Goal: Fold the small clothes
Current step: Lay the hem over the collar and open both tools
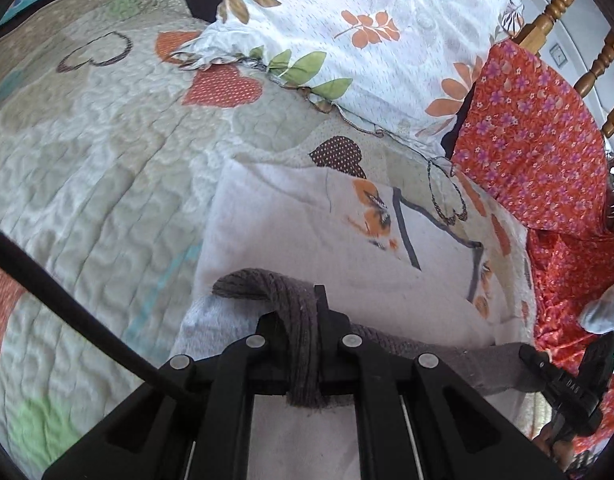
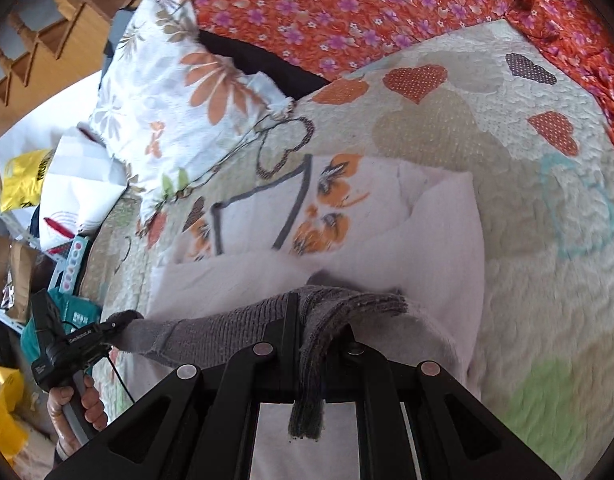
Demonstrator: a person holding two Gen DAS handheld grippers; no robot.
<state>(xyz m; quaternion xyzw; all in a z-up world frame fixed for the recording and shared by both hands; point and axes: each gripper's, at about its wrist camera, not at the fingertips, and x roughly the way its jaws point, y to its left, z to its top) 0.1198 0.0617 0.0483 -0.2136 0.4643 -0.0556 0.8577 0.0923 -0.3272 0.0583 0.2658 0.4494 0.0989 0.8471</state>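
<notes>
A small white garment (image 1: pixel 307 240) with orange flowers and grey trim lies on the quilted bed; it also shows in the right wrist view (image 2: pixel 347 240). Its grey ribbed hem (image 1: pixel 303 320) is lifted above the white cloth. My left gripper (image 1: pixel 307 312) is shut on one end of the hem. My right gripper (image 2: pixel 303 320) is shut on the other end of the hem (image 2: pixel 235 332). The hem band stretches between the two grippers. The right gripper shows at the right edge of the left wrist view (image 1: pixel 547 364), and the left gripper at the left of the right wrist view (image 2: pixel 119 322).
A heart-patterned quilt (image 1: pixel 107 160) covers the bed. A leaf-print pillow (image 1: pixel 367 32) and a red floral cloth (image 1: pixel 539 140) lie beyond the garment. A wooden headboard (image 1: pixel 559 12) stands behind. Bags and boxes (image 2: pixel 23 180) crowd the bedside.
</notes>
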